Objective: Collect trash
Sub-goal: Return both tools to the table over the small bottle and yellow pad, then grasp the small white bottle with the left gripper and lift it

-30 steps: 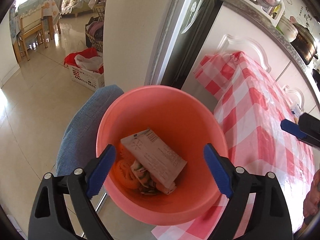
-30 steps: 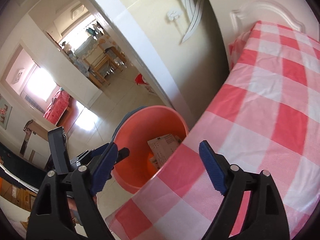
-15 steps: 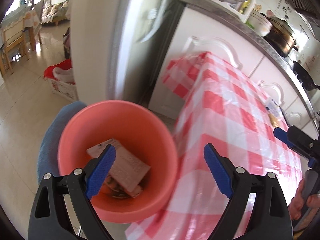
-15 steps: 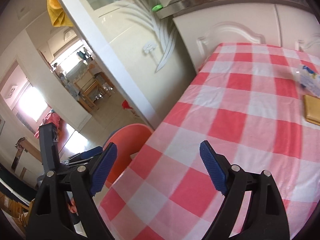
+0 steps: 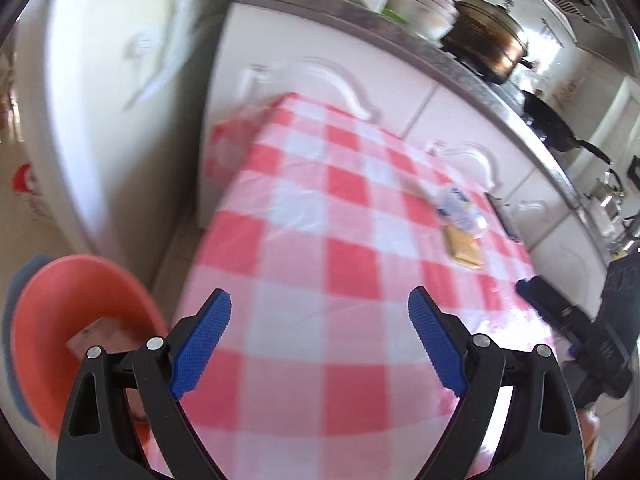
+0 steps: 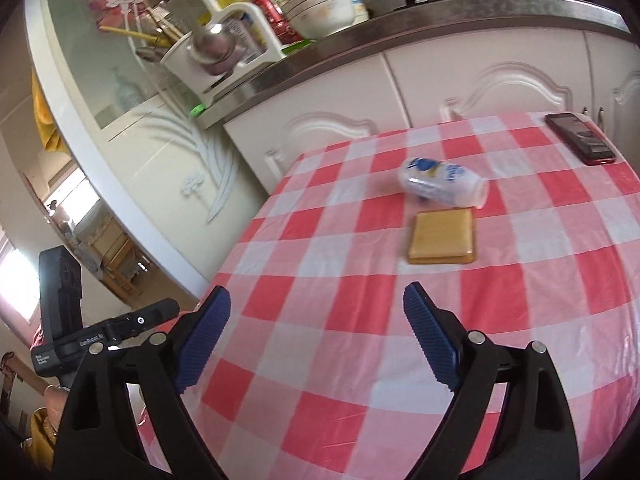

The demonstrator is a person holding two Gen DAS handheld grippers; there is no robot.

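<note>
A crushed clear plastic bottle with a blue label lies on the red-and-white checked table, with a flat tan square packet just in front of it. Both sit ahead of my right gripper, whose jaws are opening with nothing between them. My left gripper hovers open and empty over the table's near part; the bottle and packet lie further off to its right. The pink bin stands at the lower left off the table's corner, with a cardboard piece inside.
A dark phone lies at the table's far right. White cabinets and a counter with a dish rack, bowls and a pot run behind the table. The other gripper's body shows at the right in the left wrist view.
Both grippers swung right, from over the pink bin to above the table. The bin slid to the lower left of the left view and out of the right view; bottle and packet came into sight.
</note>
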